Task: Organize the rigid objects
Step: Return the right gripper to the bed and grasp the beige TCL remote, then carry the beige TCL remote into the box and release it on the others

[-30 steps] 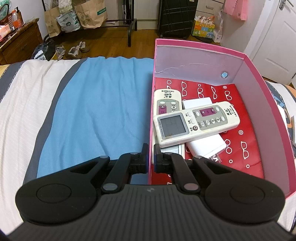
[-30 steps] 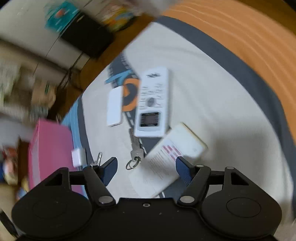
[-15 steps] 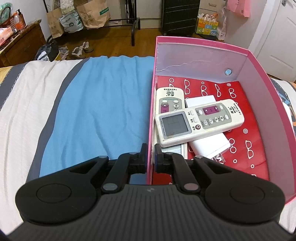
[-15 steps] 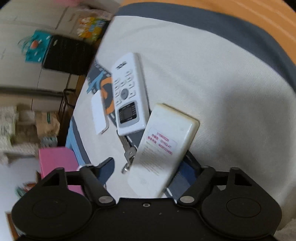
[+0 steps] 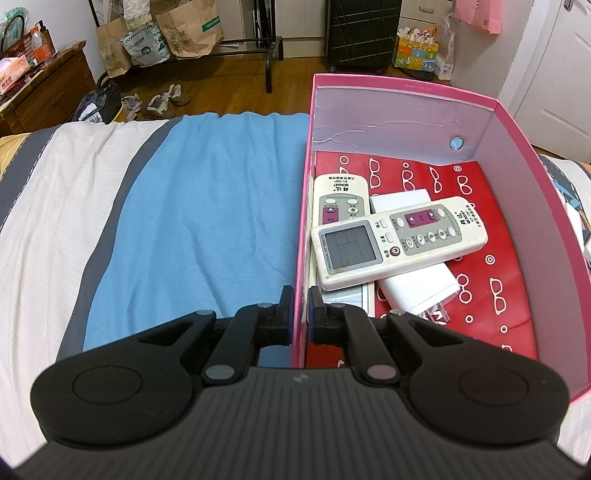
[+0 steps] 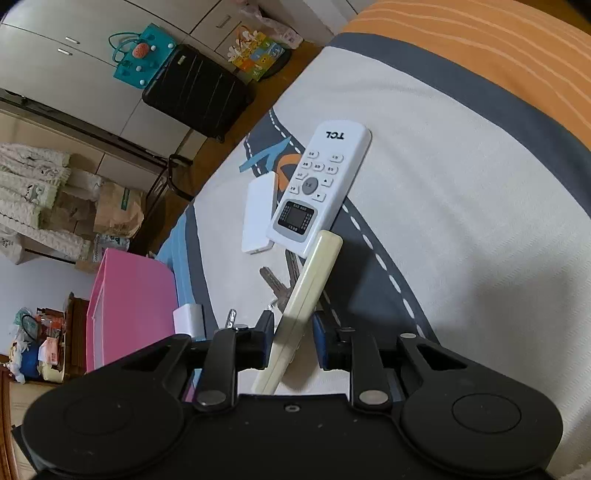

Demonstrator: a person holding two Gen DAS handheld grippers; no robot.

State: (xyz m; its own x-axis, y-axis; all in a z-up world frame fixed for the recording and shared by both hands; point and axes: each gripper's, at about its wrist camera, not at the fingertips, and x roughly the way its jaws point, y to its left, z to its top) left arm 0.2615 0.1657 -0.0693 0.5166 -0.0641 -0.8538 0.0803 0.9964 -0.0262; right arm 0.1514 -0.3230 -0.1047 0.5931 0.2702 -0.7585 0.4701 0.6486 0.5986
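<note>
My left gripper [image 5: 301, 295] is shut on the left wall of the pink box [image 5: 300, 221]. Two air-conditioner remotes [image 5: 399, 240] [image 5: 340, 195] and a white charger [image 5: 417, 288] lie on the box's red floor. In the right wrist view my right gripper [image 6: 293, 328] is closing on a cream remote [image 6: 314, 273]. That remote stands on its edge between the pads, pointing away. Beyond it on the bed lie a white TCL remote [image 6: 321, 184], a flat white case [image 6: 258, 214] and keys [image 6: 277, 284].
The pink box [image 6: 129, 306] shows at the left of the right wrist view, with a small white plug block [image 6: 188, 319] beside it. A blue blanket [image 5: 207, 221] lies left of the box. A black suitcase [image 6: 195, 96] and paper bags [image 5: 188, 26] stand on the floor past the bed.
The right gripper's jaws have narrowed around the cream remote, which has turned from flat to edge-on between them. The left gripper has kept its hold on the box wall.
</note>
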